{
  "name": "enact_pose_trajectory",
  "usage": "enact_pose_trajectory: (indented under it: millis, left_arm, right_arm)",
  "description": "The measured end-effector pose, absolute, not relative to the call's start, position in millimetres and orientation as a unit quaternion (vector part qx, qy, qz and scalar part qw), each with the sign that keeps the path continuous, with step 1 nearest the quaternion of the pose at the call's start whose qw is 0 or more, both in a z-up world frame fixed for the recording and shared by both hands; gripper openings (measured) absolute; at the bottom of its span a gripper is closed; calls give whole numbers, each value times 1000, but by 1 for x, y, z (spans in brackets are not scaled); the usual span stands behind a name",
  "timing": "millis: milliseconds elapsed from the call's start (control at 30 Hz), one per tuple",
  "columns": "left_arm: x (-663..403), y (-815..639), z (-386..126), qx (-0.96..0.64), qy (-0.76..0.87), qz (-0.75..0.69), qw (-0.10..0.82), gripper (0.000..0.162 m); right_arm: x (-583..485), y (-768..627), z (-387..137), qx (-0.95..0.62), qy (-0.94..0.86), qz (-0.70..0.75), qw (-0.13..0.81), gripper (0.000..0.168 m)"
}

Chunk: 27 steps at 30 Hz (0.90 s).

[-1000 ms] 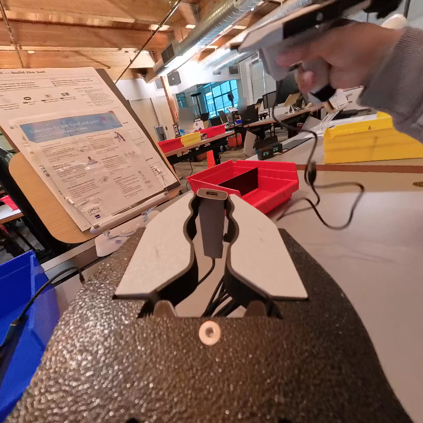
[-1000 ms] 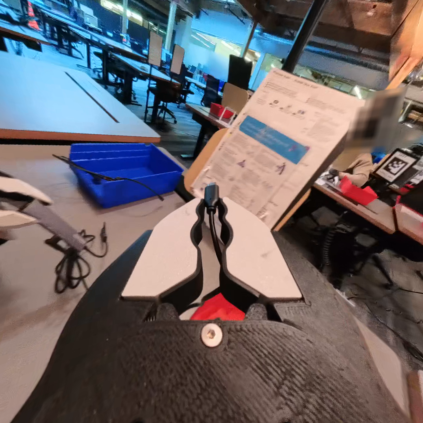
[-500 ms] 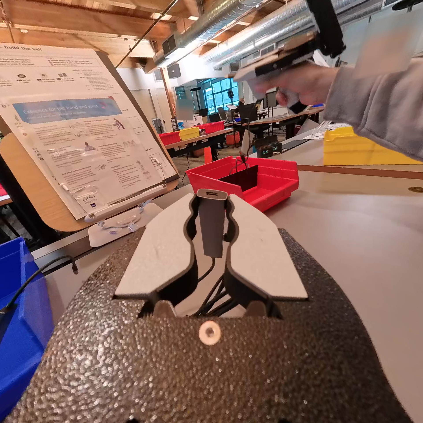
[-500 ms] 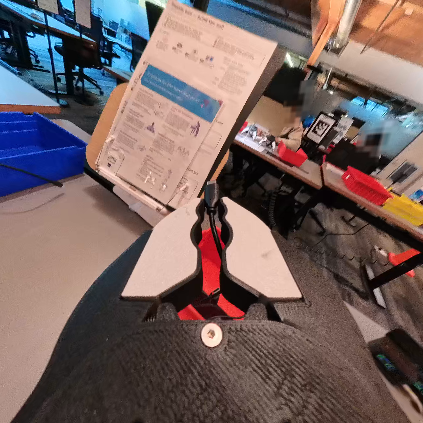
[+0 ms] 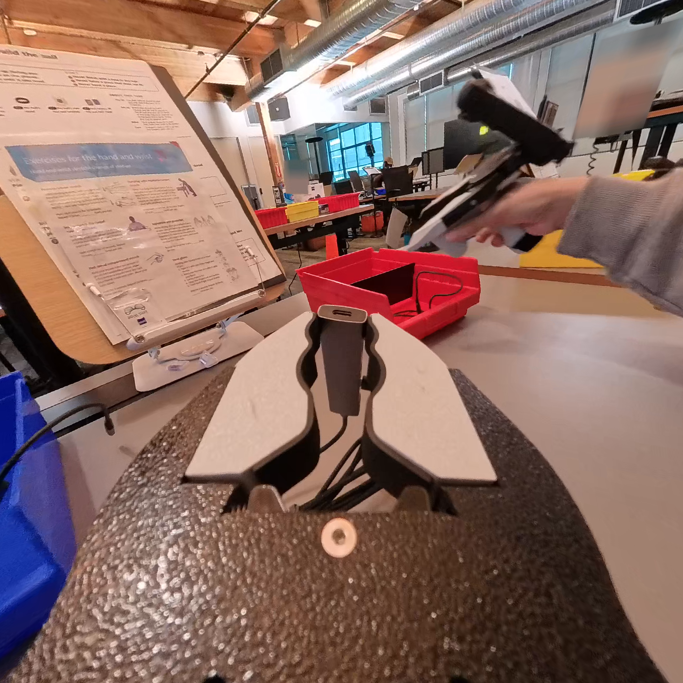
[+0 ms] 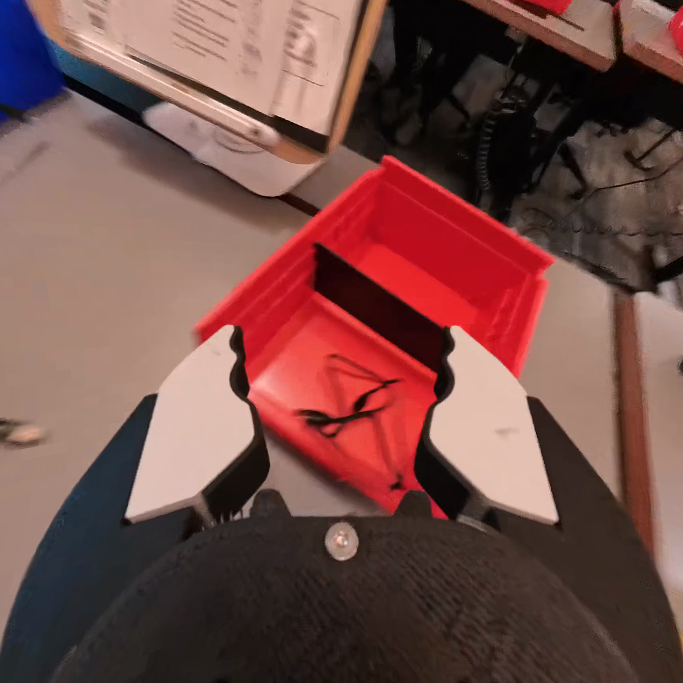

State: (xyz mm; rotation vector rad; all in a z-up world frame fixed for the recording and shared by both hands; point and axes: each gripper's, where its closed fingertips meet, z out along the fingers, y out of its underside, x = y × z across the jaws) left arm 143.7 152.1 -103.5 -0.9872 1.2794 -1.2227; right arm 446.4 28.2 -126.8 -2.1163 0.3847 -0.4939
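**Left gripper clamped on a grey adapter, right one wide open over the red bin**

Closest up, the left gripper [image 5: 342,332] is clenched around a slim dark grey adapter [image 5: 342,364], held upright with its port end poking out past the fingertips. Its thin black lead drops out the bottom and runs back between the fingers toward the gripper body, so the adapter is up off the grey table [image 5: 554,388].

Over on the other side, the right gripper [image 6: 342,340] has its jaws spread wide with nothing between them. It hangs above the red bin [image 6: 436,192] and looks down into it. A black cable [image 6: 343,414] lies loose in the bin's near compartment, on the gripper's side of the black divider [image 6: 377,306]. The far compartment looks bare red, though that view is pretty blurry.

Off to the left edge of the table there's a blue bin [image 5: 29,517] with another black wire hanging over its rim. Behind that stands a tilted document stand [image 5: 111,192] carrying printed sheets, just beside the red bin. Further back, yellow bins and more desks.
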Motion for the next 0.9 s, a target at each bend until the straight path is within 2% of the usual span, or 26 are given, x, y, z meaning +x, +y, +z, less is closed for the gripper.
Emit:
enact_pose_trajectory:
  millis: [67, 133, 167, 233, 367, 433, 500, 567, 833, 900]
  left_arm:
    - [143, 155, -103, -417, 531, -517, 526, 23]
    - [143, 157, -104, -420, 528, -522, 522, 23]
    - [144, 157, -104, -421, 529, -523, 519, 23]
    - [145, 154, -106, -422, 531, -524, 515, 23]
    - [146, 147, -104, -416, 534, -530, 510, 23]
    - [144, 144, -99, -415, 529, -539, 507, 23]
    - [141, 143, -93, -413, 523, -551, 502, 23]
    - [138, 144, -88, -410, 519, -554, 505, 23]
    - [132, 136, -93, -367, 580, -529, 499, 24]
    - [134, 135, -98, -371, 585, -529, 490, 32]
  right_arm:
    - [370, 44, -124, -849, 142, -87, 502, 94]
    - [265, 67, -119, -819, 55, 75, 567, 71]
    - [230, 76, -121, -799, 23, 97, 593, 63]
    - [193, 98, -140, -786, 0, 47, 616, 75]
    - [158, 138, -166, -767, -56, -55, 636, 74]
    - [162, 149, -163, -747, -54, -113, 652, 64]
    - [170, 154, -155, -730, -63, -165, 661, 47]
    - [166, 155, -147, -712, -121, -206, 661, 15]
    - [191, 139, -108, -584, -303, -520, 544, 9]
    - [193, 136, -102, -559, -343, -559, 507, 9]
